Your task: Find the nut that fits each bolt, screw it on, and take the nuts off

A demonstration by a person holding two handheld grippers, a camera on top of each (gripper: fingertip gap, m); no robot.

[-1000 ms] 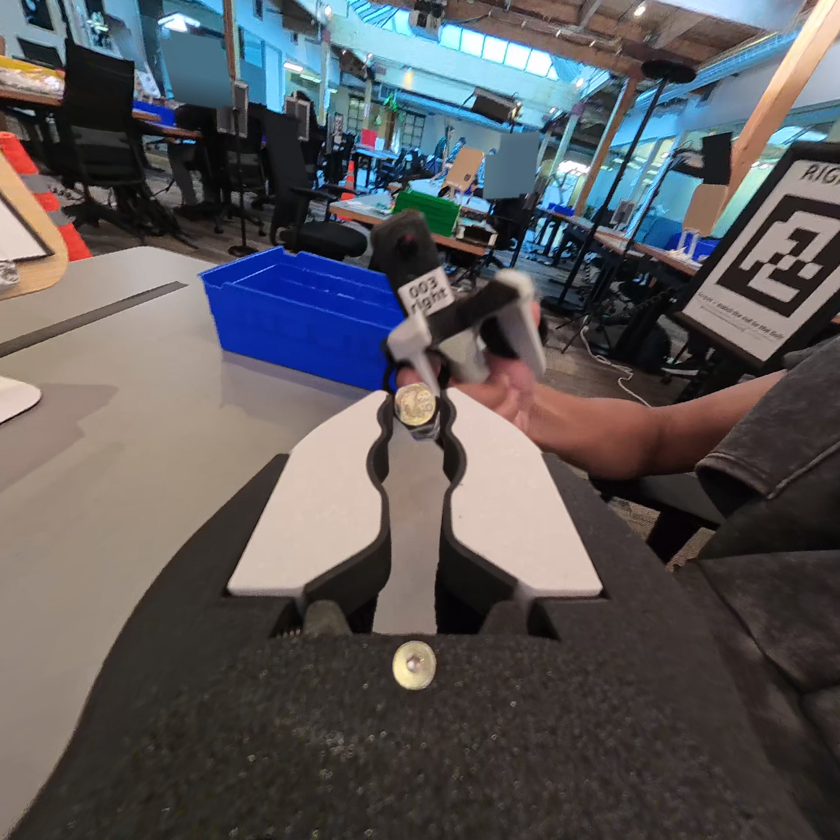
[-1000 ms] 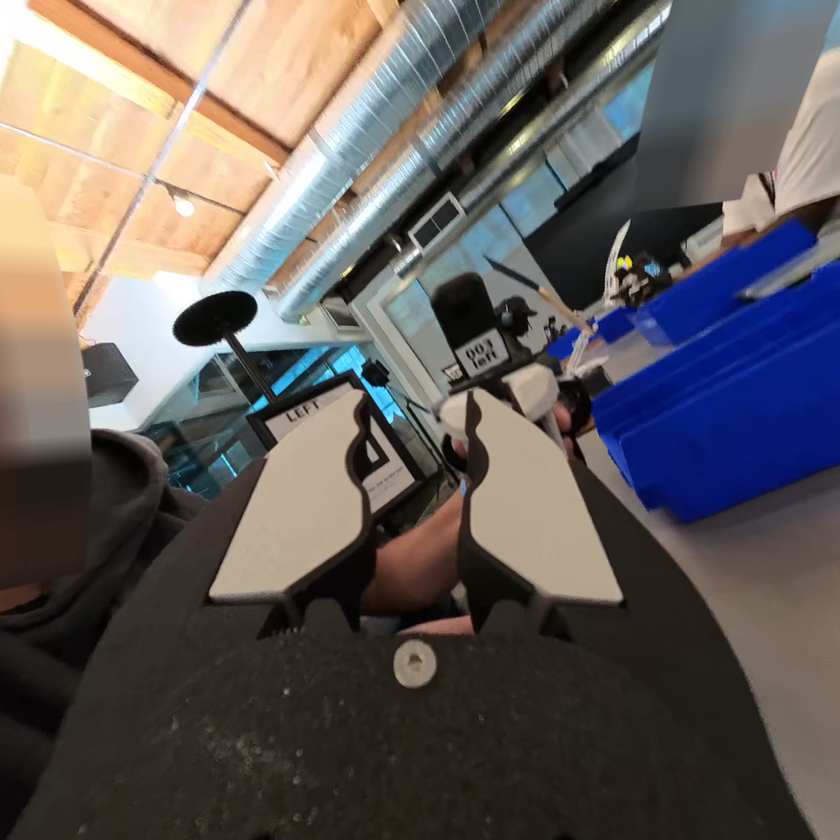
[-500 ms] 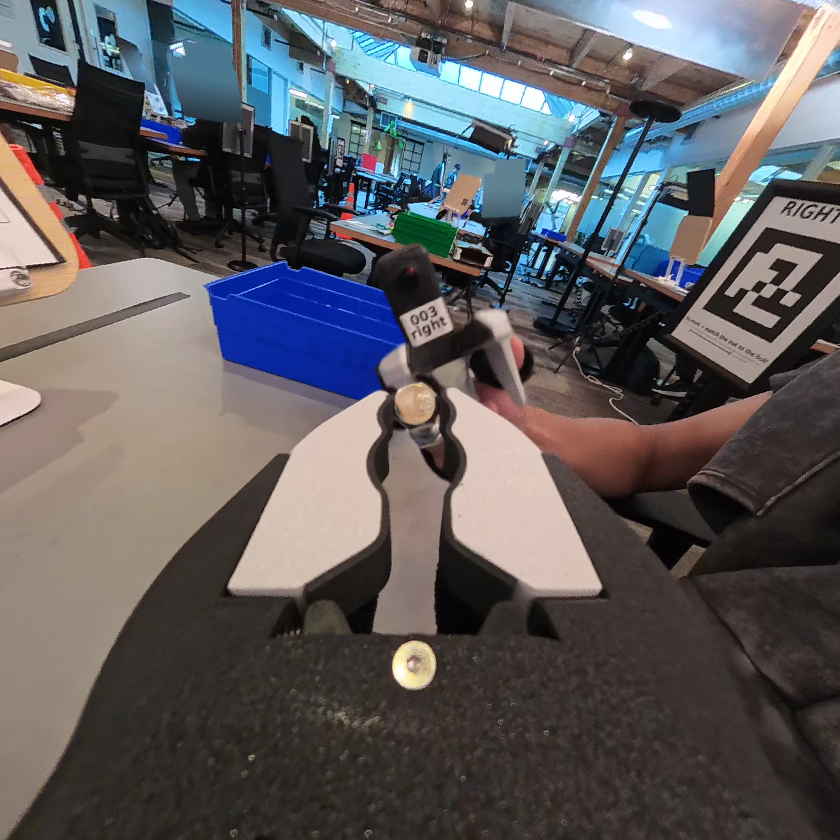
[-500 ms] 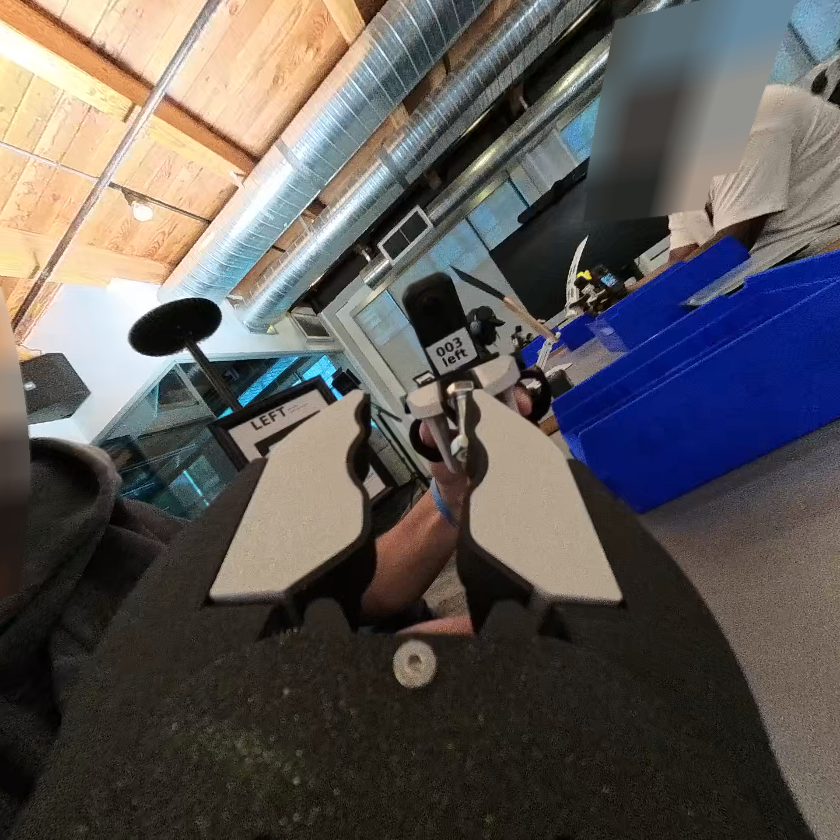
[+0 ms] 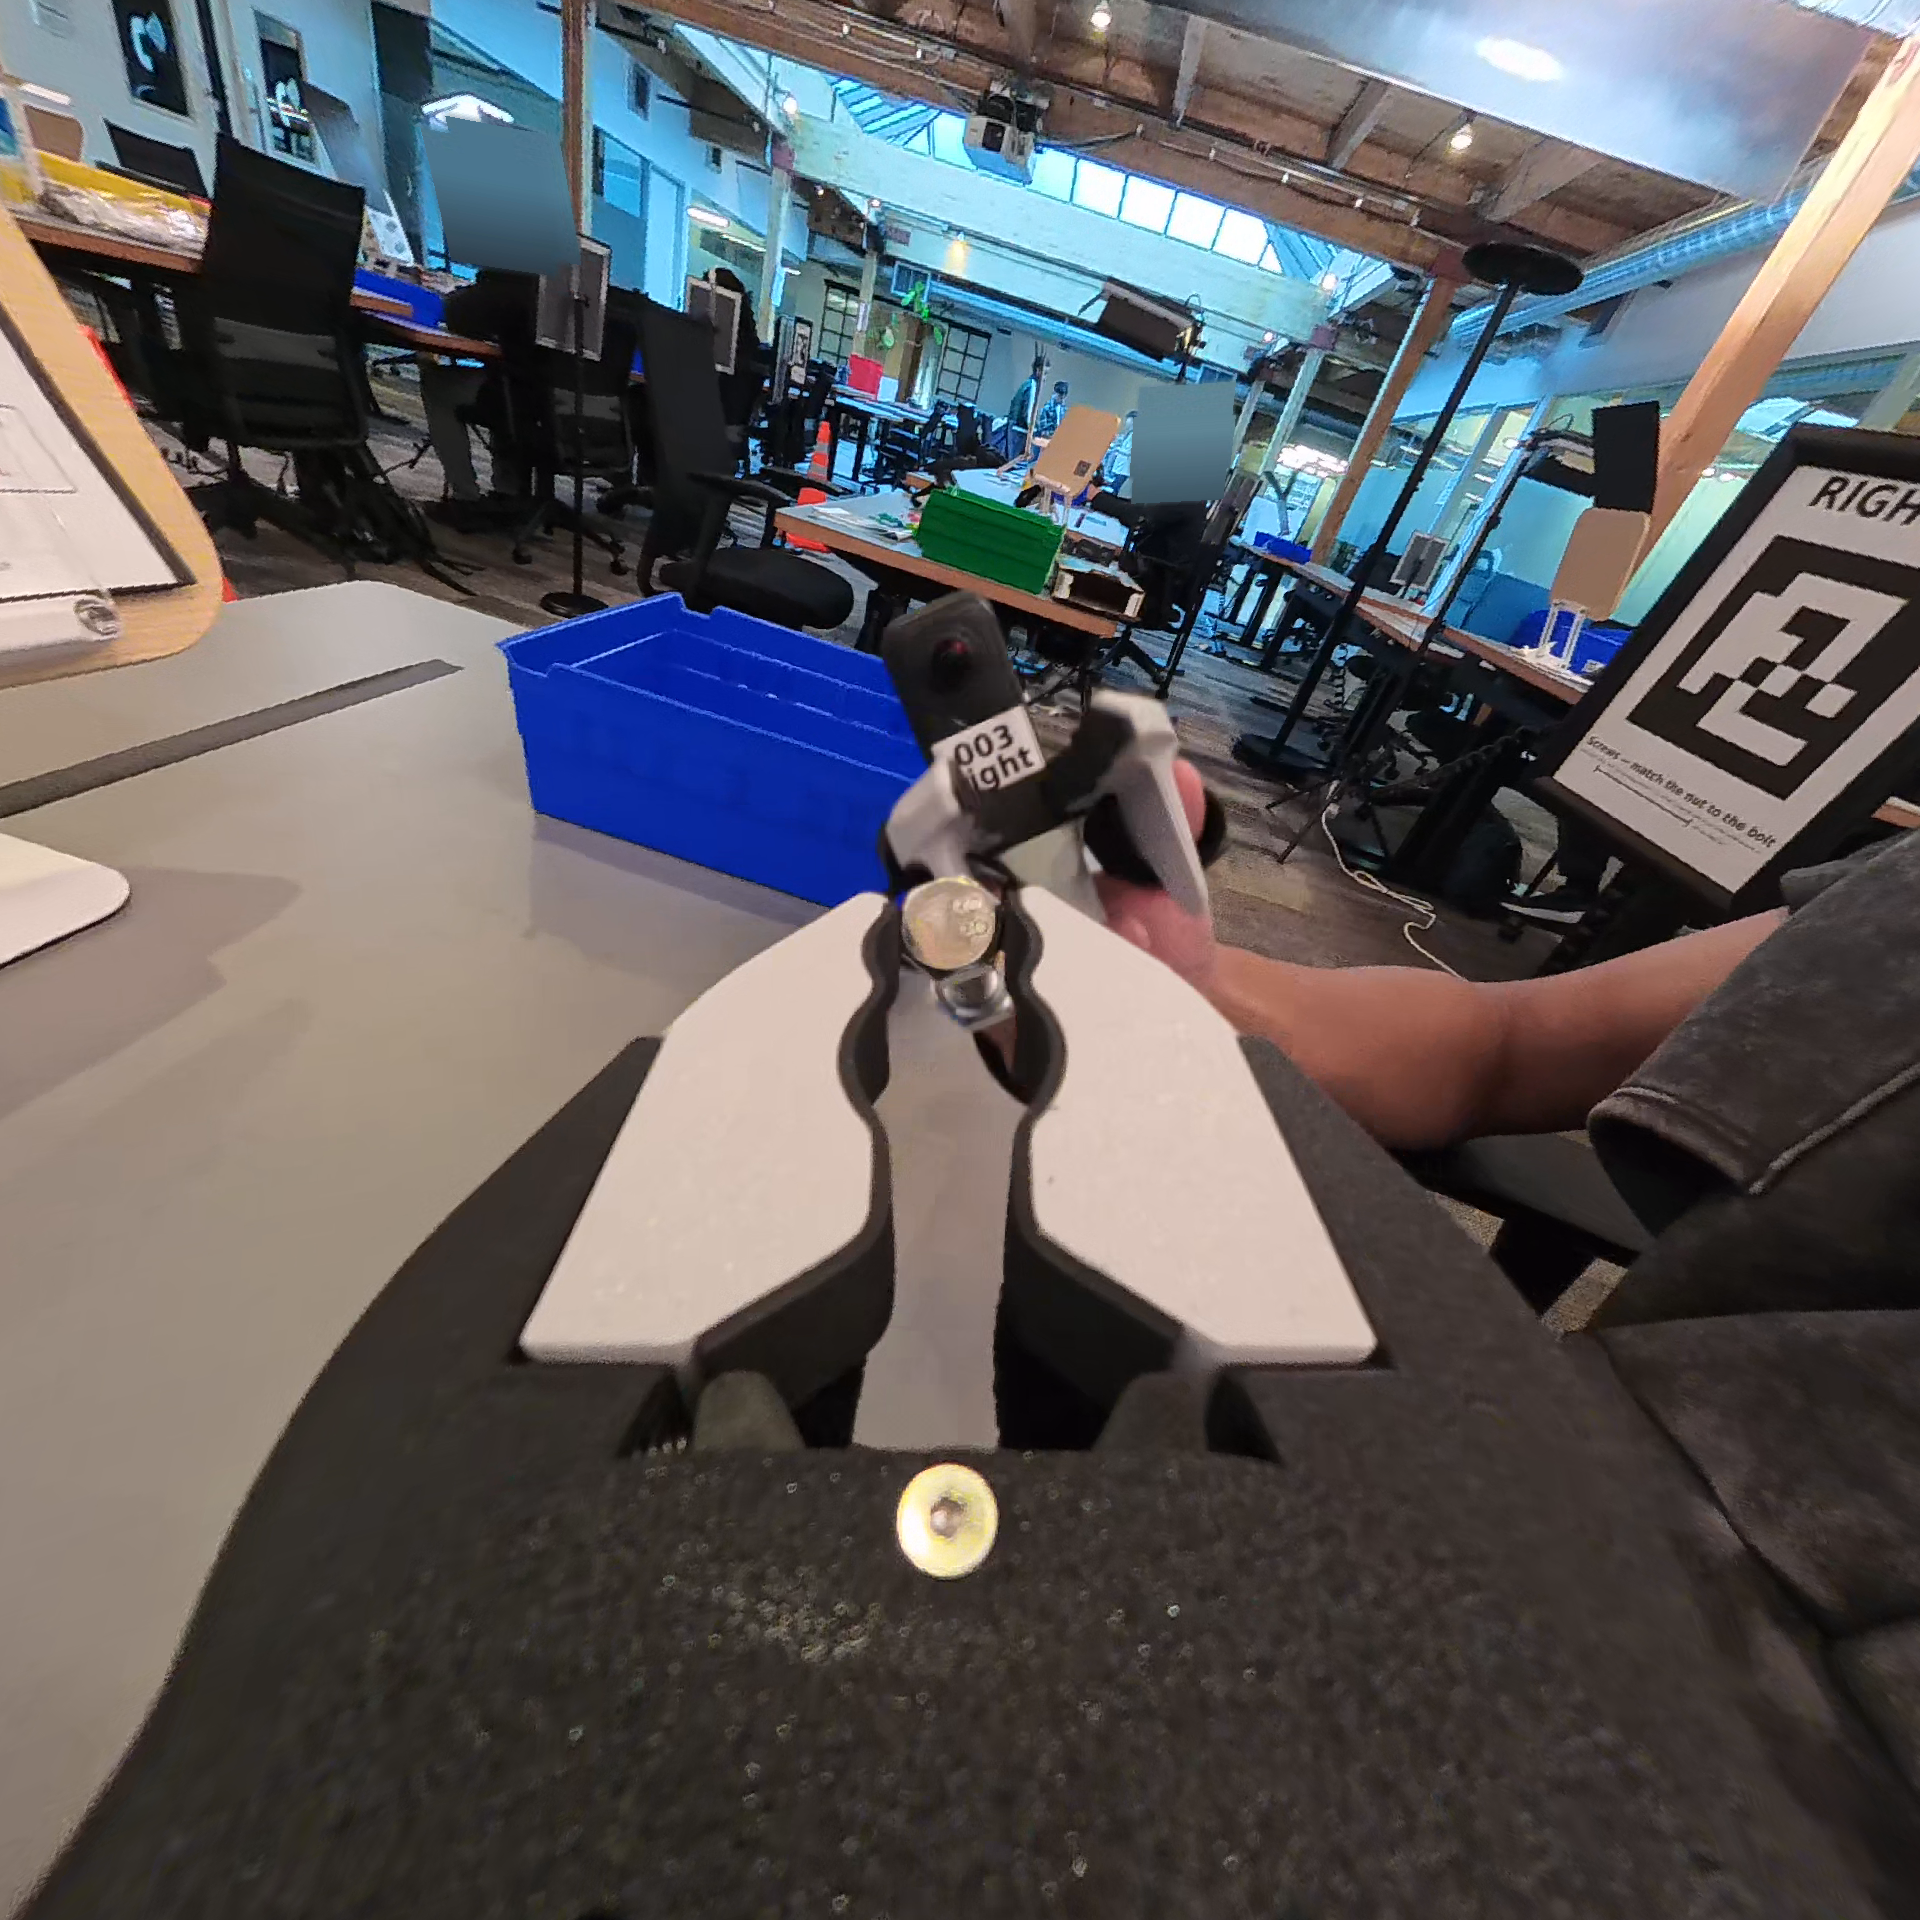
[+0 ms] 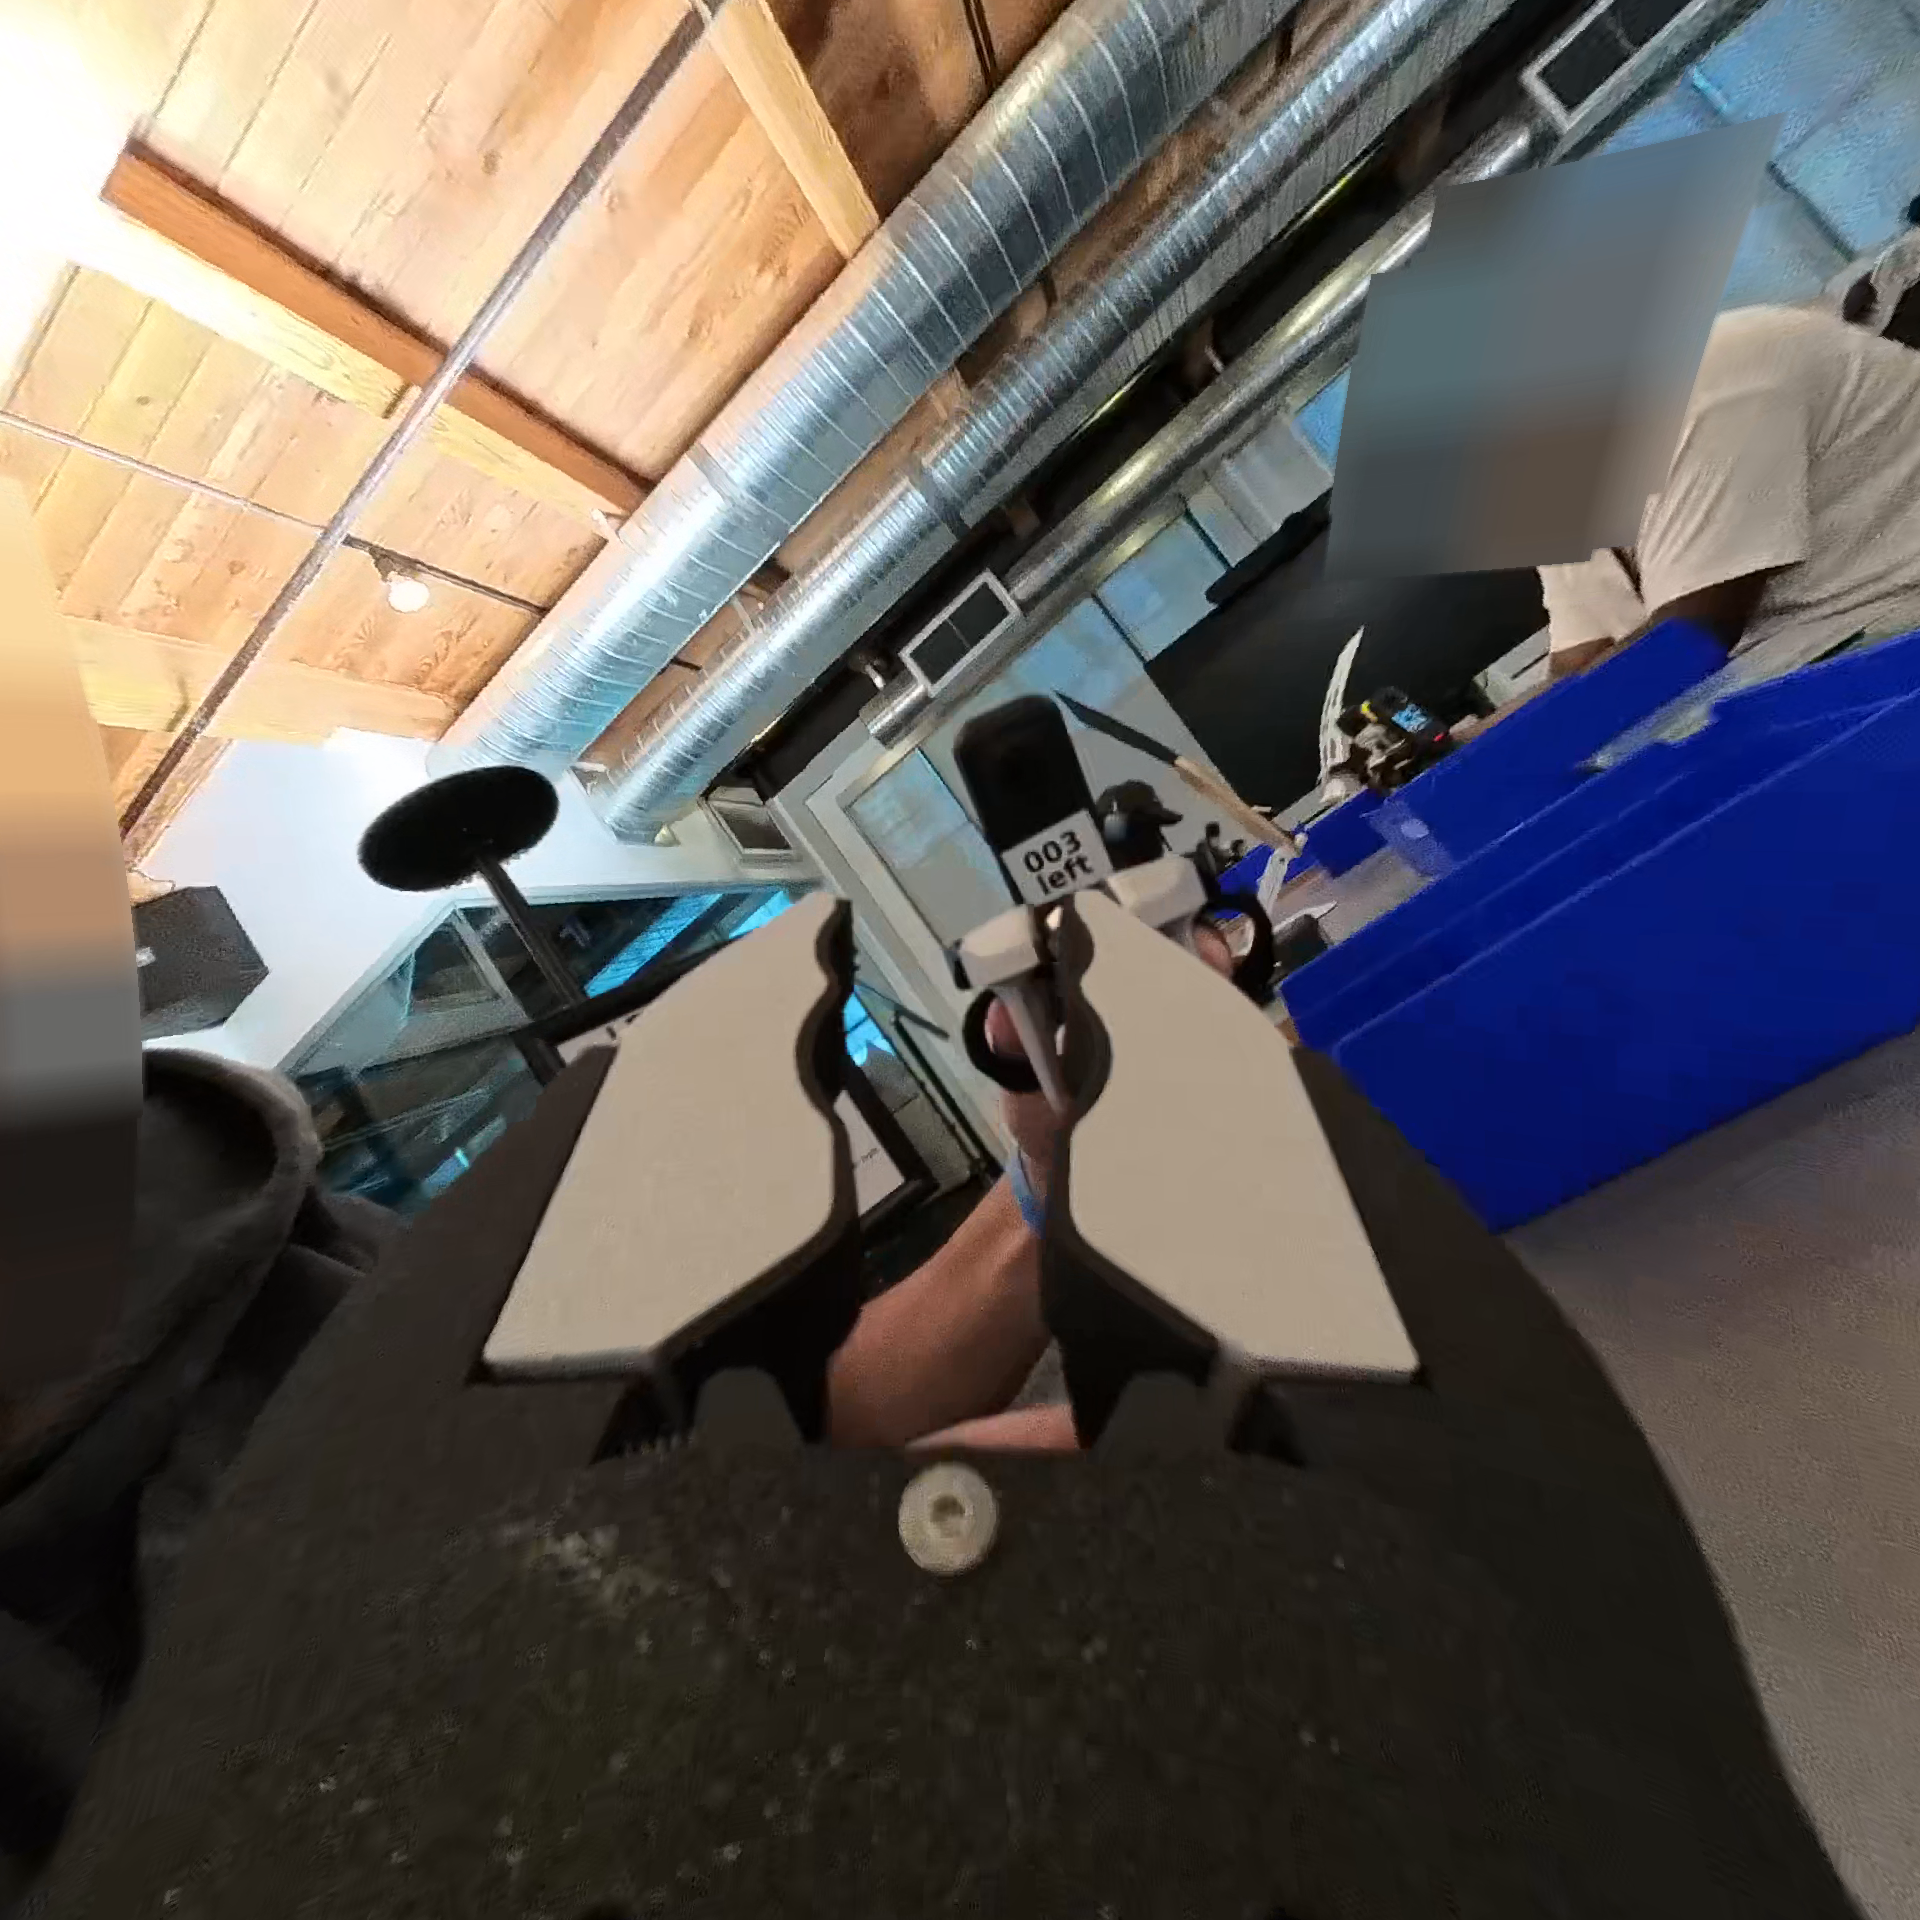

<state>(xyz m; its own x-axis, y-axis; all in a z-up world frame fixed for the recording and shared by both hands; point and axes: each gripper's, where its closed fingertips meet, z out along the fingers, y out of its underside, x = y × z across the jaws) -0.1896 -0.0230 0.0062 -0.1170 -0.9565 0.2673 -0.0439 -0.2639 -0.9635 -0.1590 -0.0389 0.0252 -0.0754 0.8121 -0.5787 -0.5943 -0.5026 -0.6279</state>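
Table (image 5: 312, 1039): the grey tabletop lies below and to the left of both grippers. Nothing of the task rests on the part that shows, since the work is done in the air above its near edge.

Blue bins (image 5: 717, 748): stacked open trays stand well behind the grippers on the table, probably where the hardware is kept. What is inside cannot be seen.

Marker board (image 5: 1766, 665): a framed black-and-white pattern card stands upright at the right, beyond the table edge, apparently as a reference for the rig.

Left gripper (image 5: 951, 971): its fingers are drawn in on the bolt, with a narrow gap lower down. It is held level and pointed at the other gripper, so the bolt is steady and its shank is offered across.

Right gripper (image 6: 951, 982): its fingers stand apart, with daylight between the tips. In its own view only the right finger lies next to the left gripper's tip, and nothing is seen pinched. It seems to be lining up to take the nut and turn it.

Bolt (image 5: 948, 923): silver, its round head faces the left camera, clamped between the left fingertips and raised off the table.

Nut (image 5: 975, 995): a hex nut sits just under the bolt head in the left wrist view. It appears to be on the shank, though how far it is threaded cannot be told.
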